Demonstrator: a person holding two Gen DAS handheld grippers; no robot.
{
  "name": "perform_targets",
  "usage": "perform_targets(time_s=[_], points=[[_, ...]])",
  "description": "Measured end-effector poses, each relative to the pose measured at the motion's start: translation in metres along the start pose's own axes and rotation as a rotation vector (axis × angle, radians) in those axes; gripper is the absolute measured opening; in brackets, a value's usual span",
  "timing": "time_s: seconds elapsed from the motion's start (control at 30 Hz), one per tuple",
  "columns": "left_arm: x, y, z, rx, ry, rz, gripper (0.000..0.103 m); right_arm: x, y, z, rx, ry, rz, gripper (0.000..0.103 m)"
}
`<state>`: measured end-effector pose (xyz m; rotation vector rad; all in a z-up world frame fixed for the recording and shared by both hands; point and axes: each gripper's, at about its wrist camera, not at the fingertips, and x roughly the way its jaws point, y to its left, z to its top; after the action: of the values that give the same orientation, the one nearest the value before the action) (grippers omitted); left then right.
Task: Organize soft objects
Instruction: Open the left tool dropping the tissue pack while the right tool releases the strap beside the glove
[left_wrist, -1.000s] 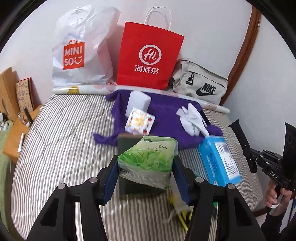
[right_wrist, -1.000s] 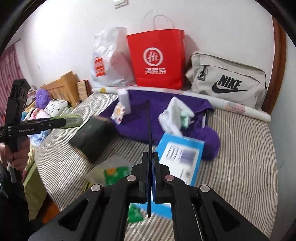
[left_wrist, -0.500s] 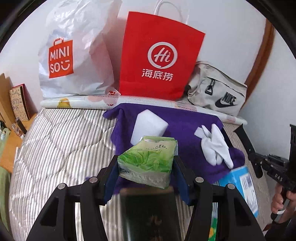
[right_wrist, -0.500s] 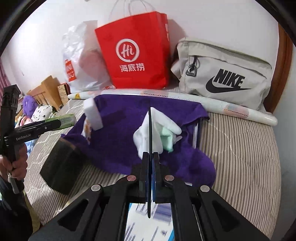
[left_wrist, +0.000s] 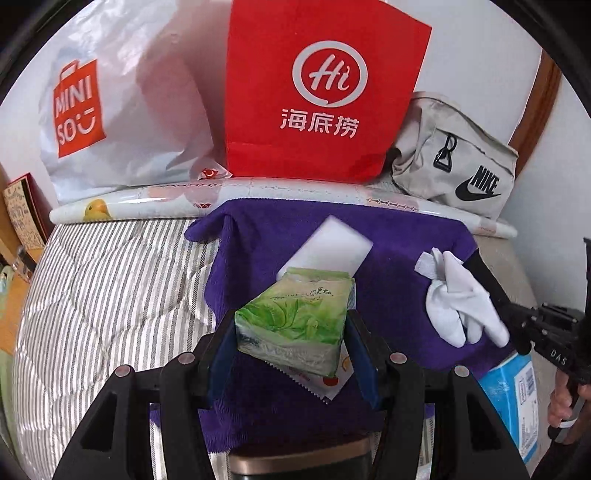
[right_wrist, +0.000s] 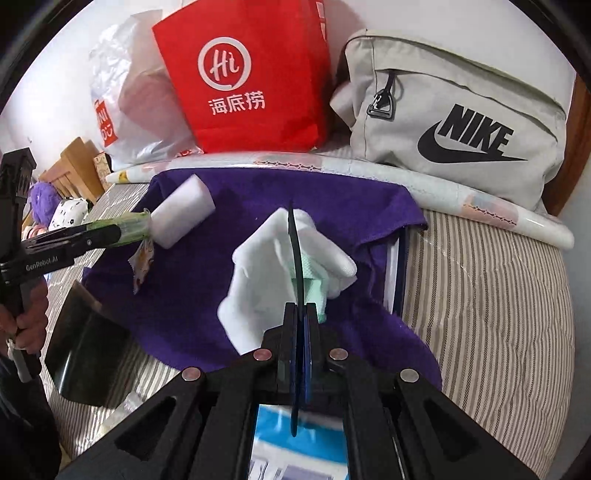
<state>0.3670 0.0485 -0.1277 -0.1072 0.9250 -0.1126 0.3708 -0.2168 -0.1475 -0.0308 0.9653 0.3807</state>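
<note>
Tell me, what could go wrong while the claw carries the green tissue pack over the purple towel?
1. The left claw pinches the green tissue pack only by its sides, and the soft pack might squash or slip out.
2. Setting it down here might bury the white sponge or the small snack packet lying on the purple towel.
3. The right claw, shut, hangs close above the white gloves and might snag them.

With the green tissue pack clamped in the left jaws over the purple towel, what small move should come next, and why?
Probably lower the left gripper and set the green tissue pack on the purple towel beside the white sponge block. The pack hangs above the towel, where the white gloves already lie, so the soft things seem to be gathering there.
</note>
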Motion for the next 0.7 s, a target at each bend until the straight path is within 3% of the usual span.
perform_targets(time_s=[0.57,0.67,0.7], points=[[0.015,0.000,-0.006,0.035,0.098,-0.021,0.056,0.028,-0.001,0.018,-0.024,0.067,-0.001,0.004],[0.017,0.000,-0.007,0.032,0.118,-0.012,0.057,0.029,-0.003,0.017,-0.023,0.076,0.004,0.019],[0.017,0.001,-0.007,0.025,0.126,-0.013,0.057,0.028,-0.003,0.017,-0.027,0.074,0.005,0.034]])
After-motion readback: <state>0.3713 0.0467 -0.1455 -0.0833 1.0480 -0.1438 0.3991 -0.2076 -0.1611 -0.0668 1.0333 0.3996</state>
